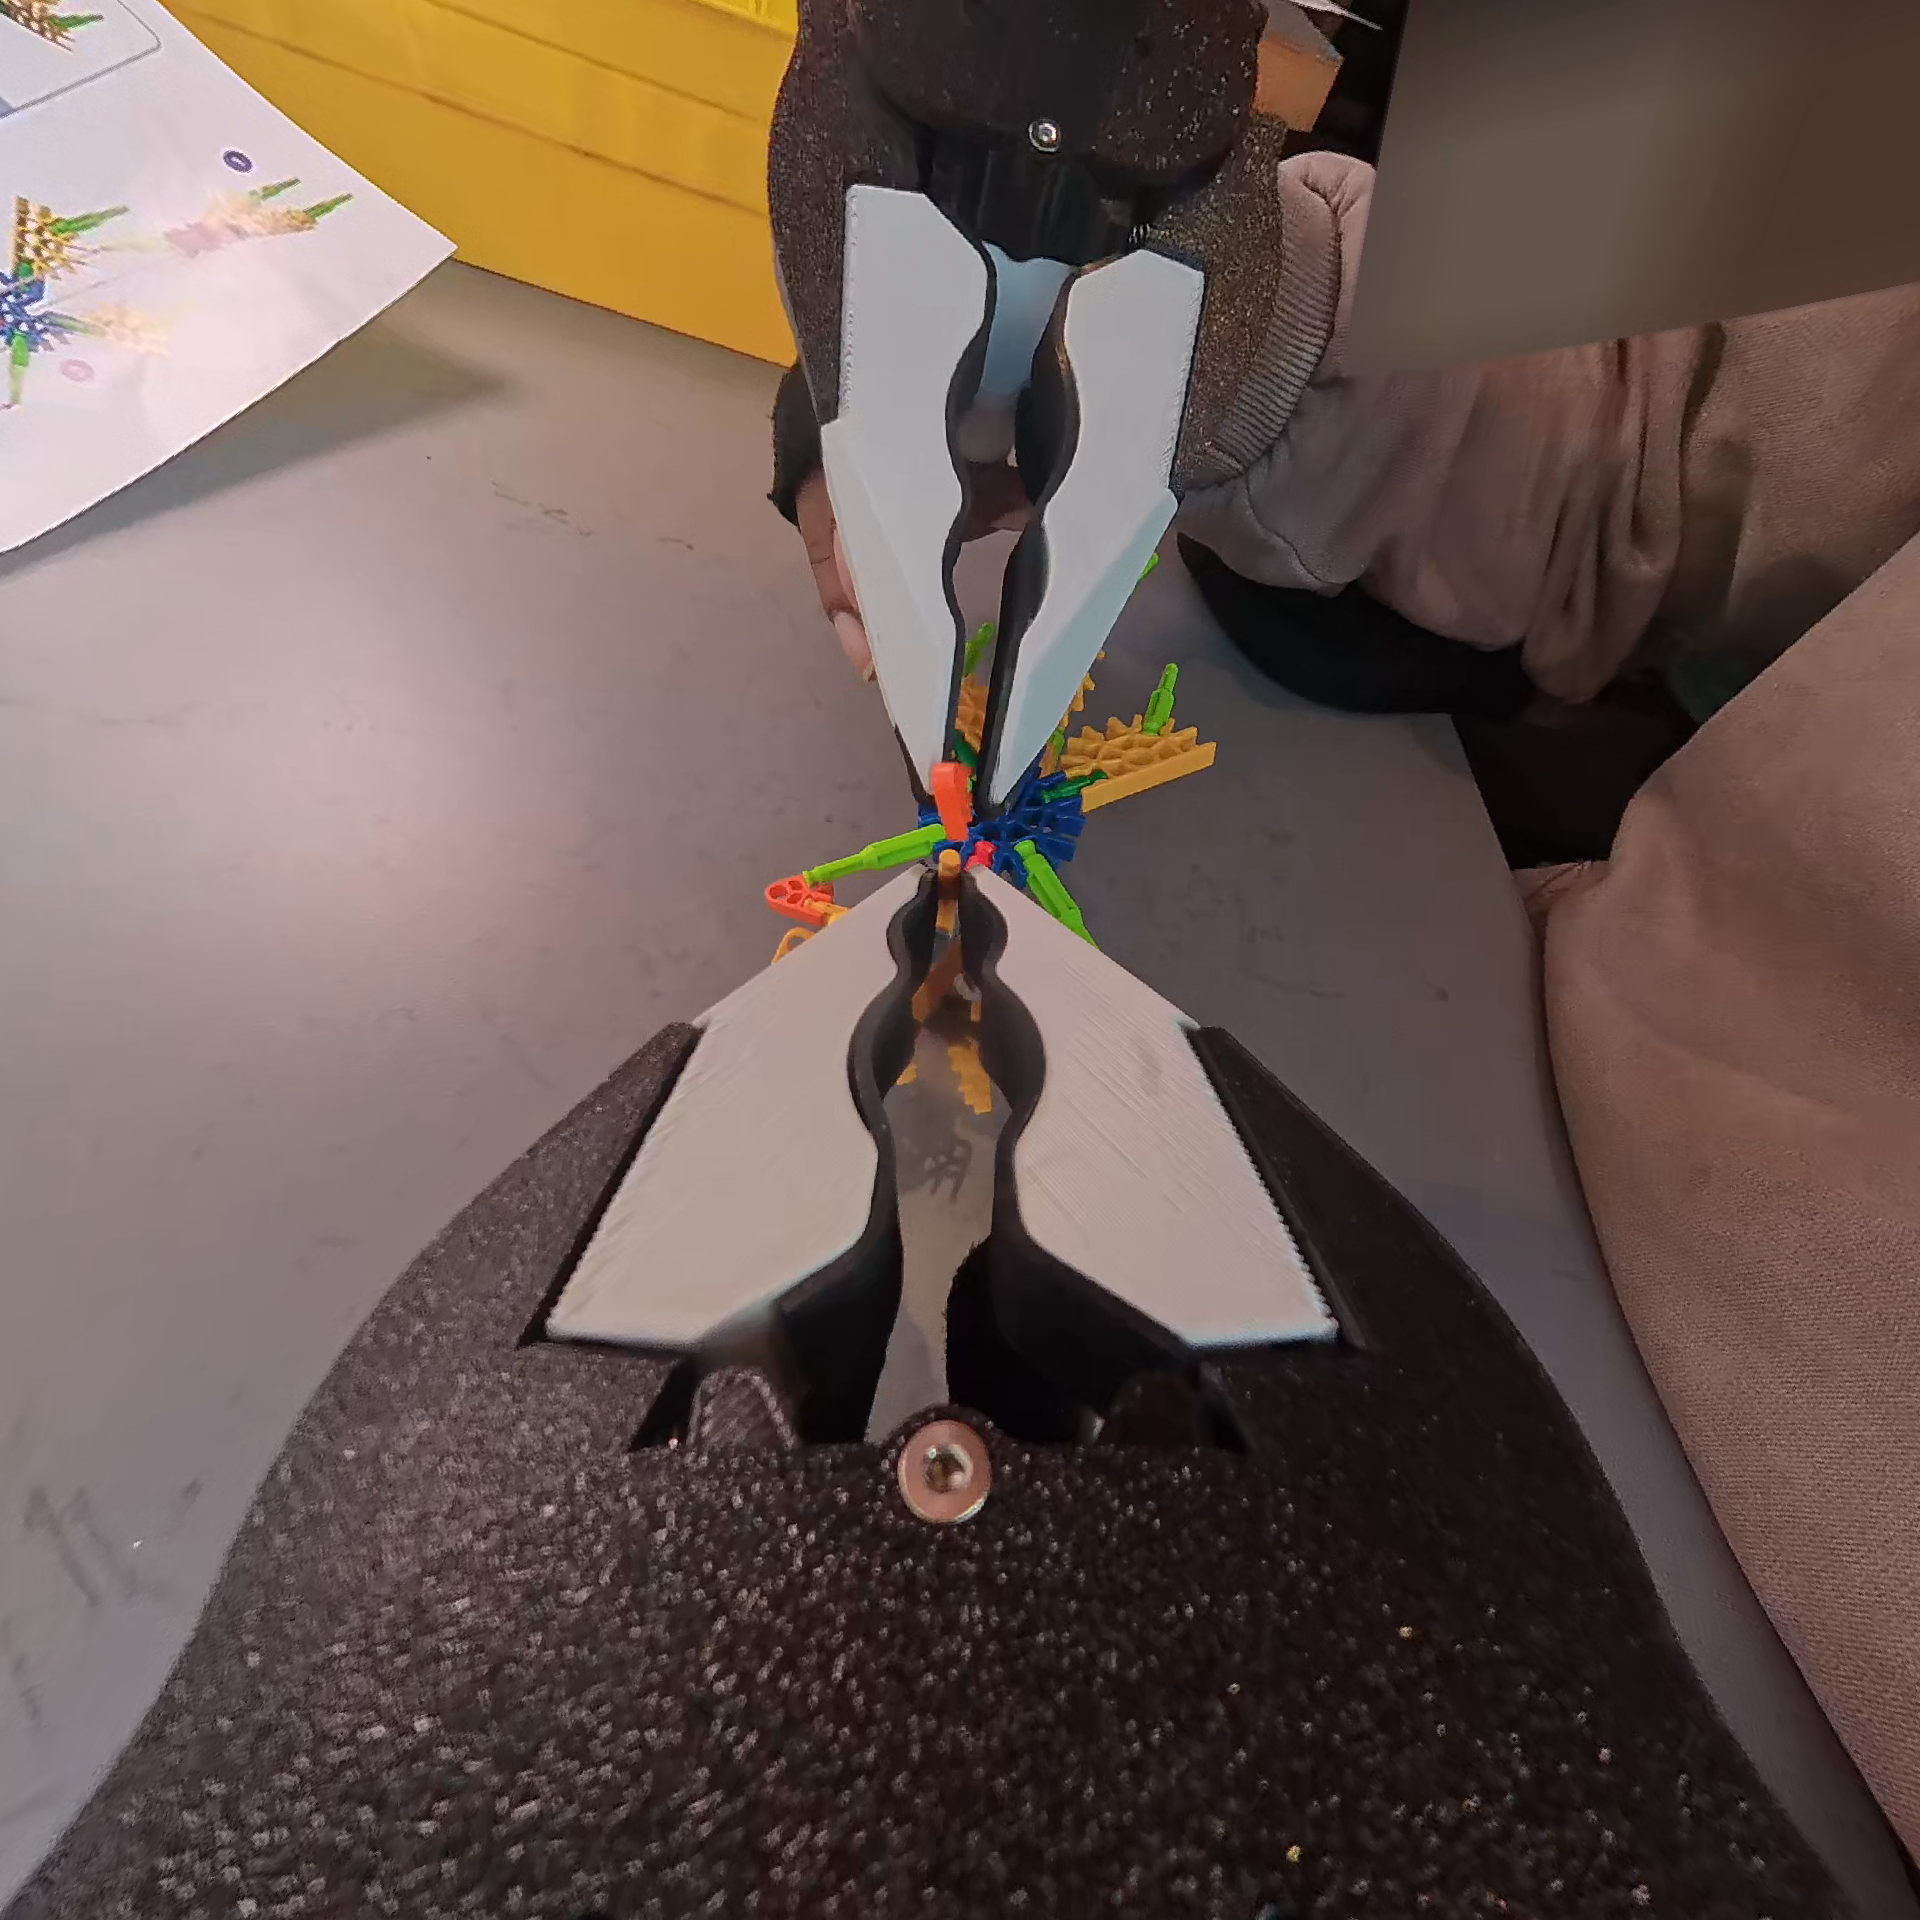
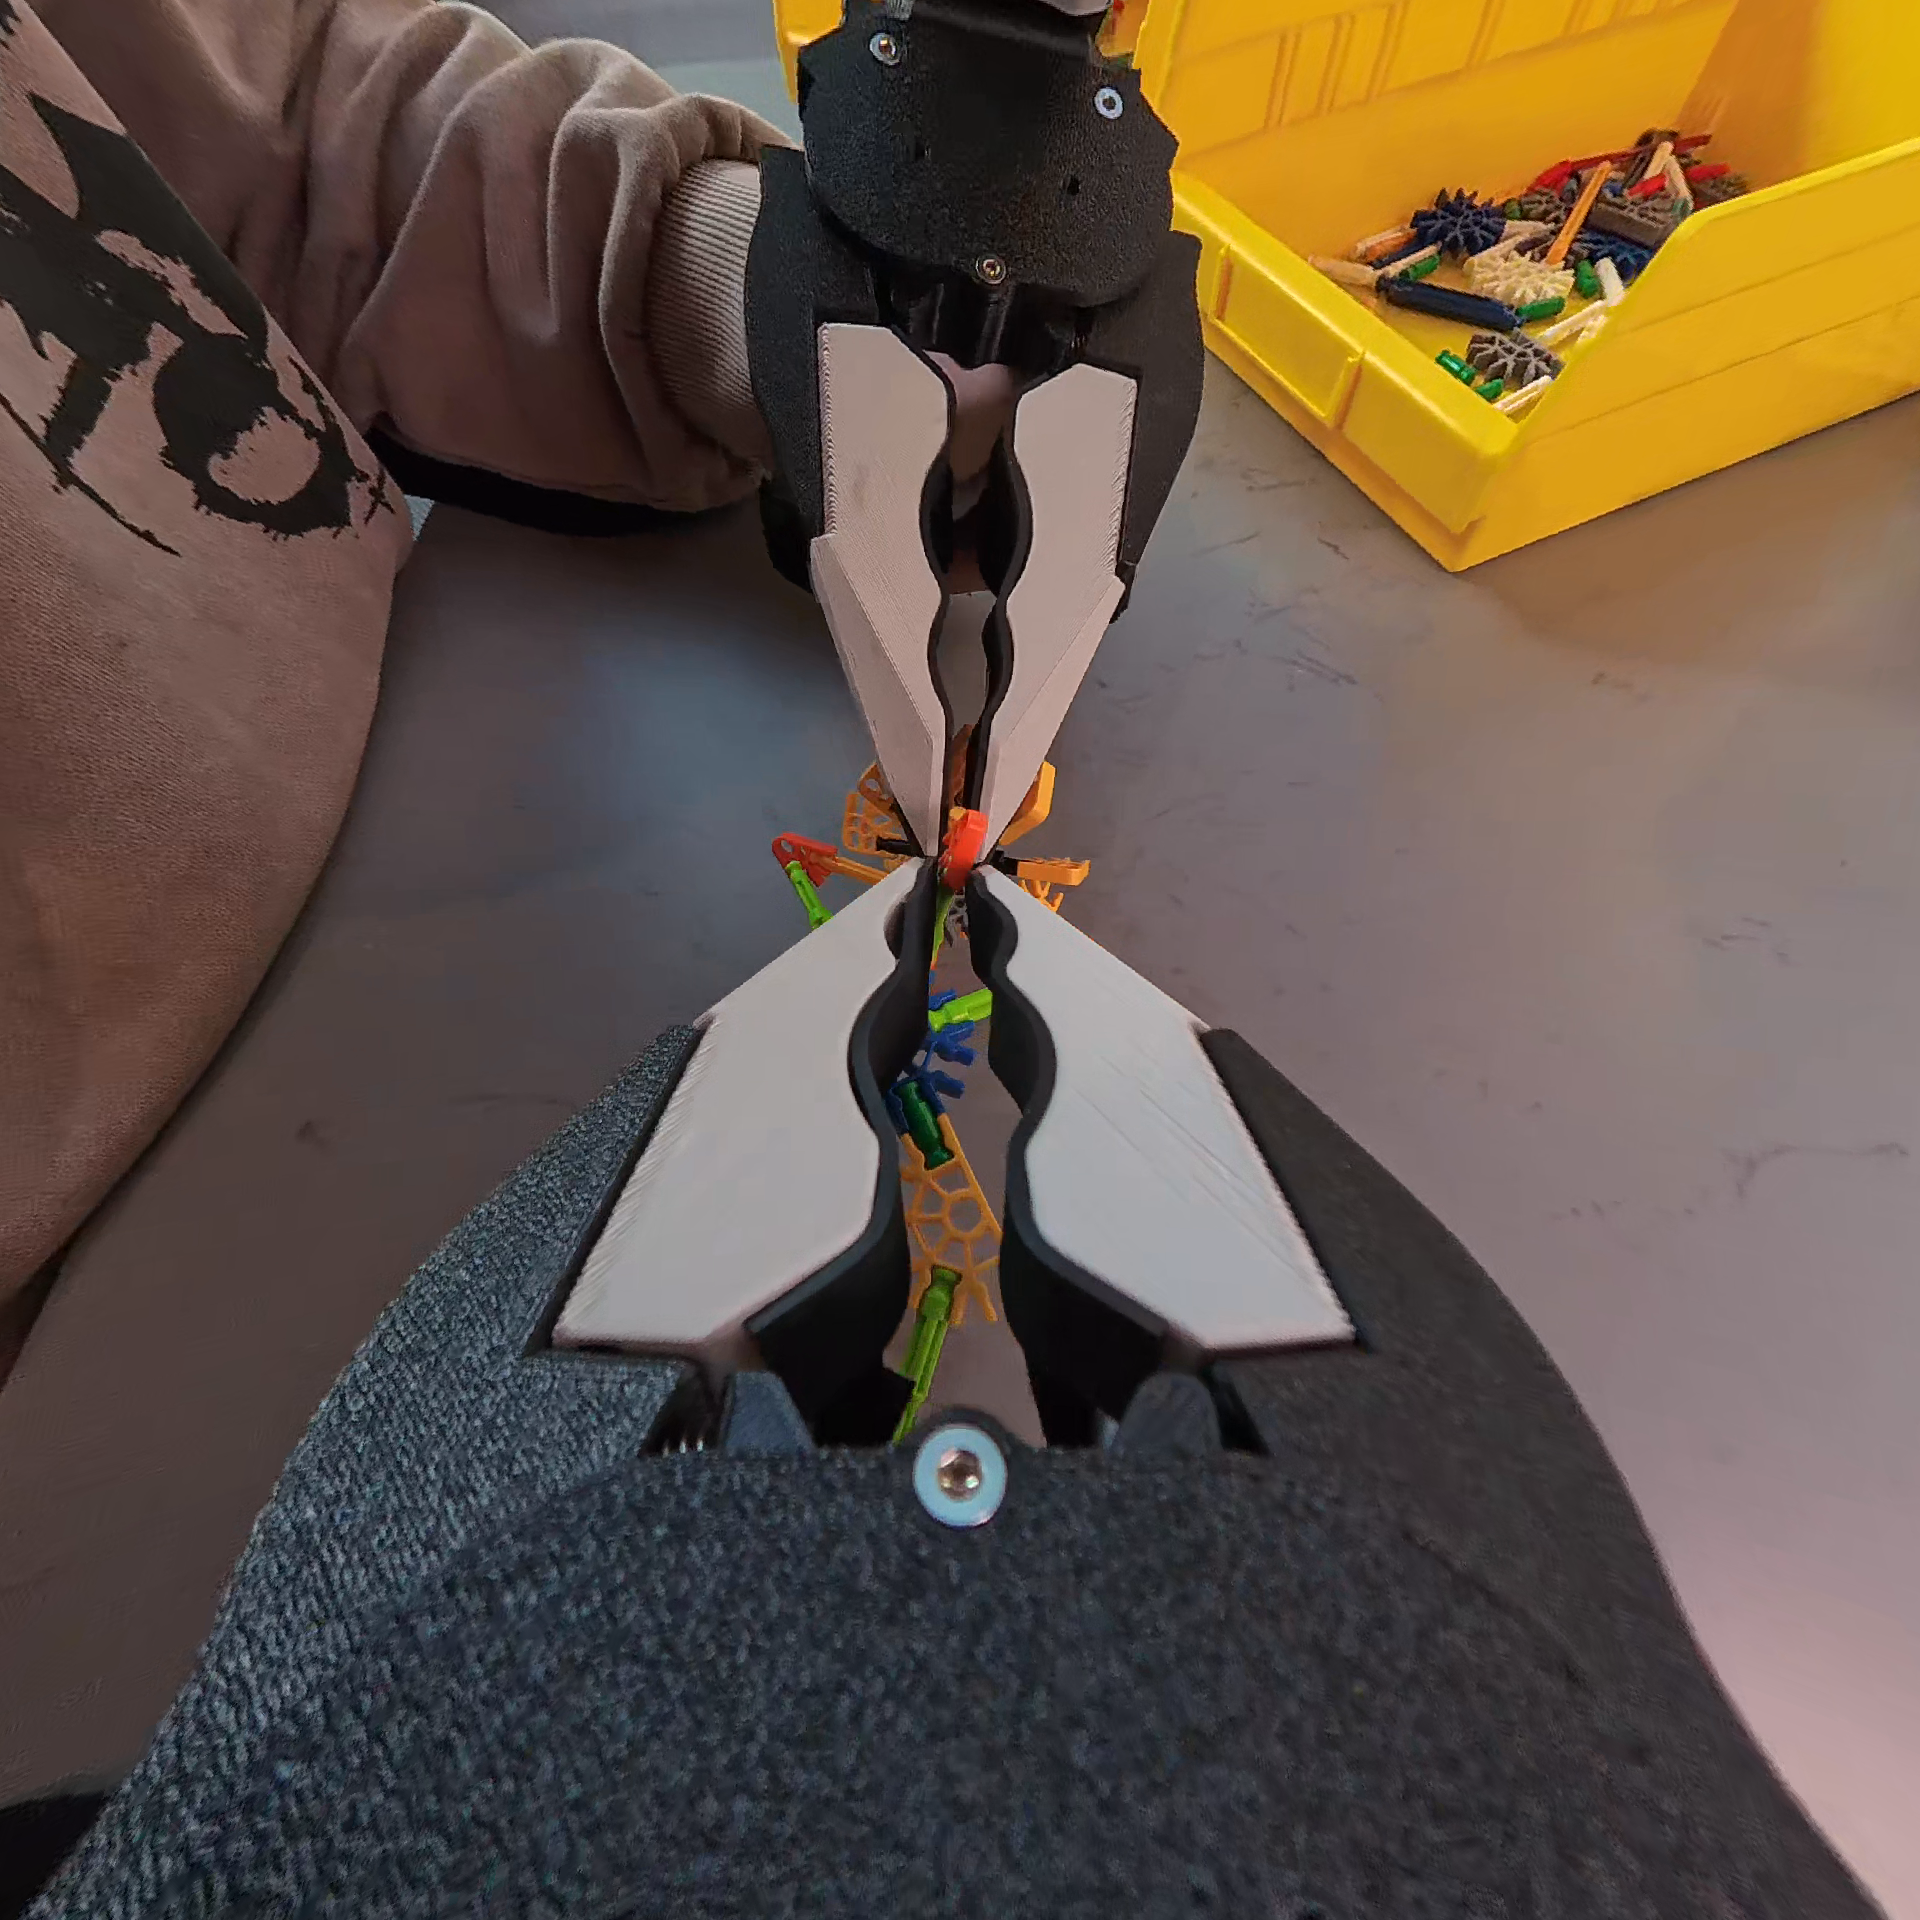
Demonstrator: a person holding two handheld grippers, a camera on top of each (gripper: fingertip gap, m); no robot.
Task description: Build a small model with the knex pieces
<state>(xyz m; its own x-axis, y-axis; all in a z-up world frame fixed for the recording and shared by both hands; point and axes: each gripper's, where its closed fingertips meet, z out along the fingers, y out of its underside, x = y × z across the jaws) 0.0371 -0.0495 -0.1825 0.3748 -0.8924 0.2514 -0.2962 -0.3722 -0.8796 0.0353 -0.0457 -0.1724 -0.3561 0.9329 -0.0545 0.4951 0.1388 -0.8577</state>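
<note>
Grey worktop point(image 1: 312, 831). Left tongs point(image 1: 948, 878) and right tongs point(image 2: 951, 883), tip to tip, each clamped on multicoloured plastic rod-and-connector model point(image 1: 1023, 821); yellow plastic bin point(image 2: 1455, 416) beyond.

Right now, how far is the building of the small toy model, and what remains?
Done: a toy model of blue hub, green rods and yellow lattice pieces is already joined, lying on the grey table. In hand: the left gripper and right gripper both pinch it, meeting at an orange piece. Left: cannot tell; loose parts remain in the yellow bin, and the instruction sheet lies open.
</note>
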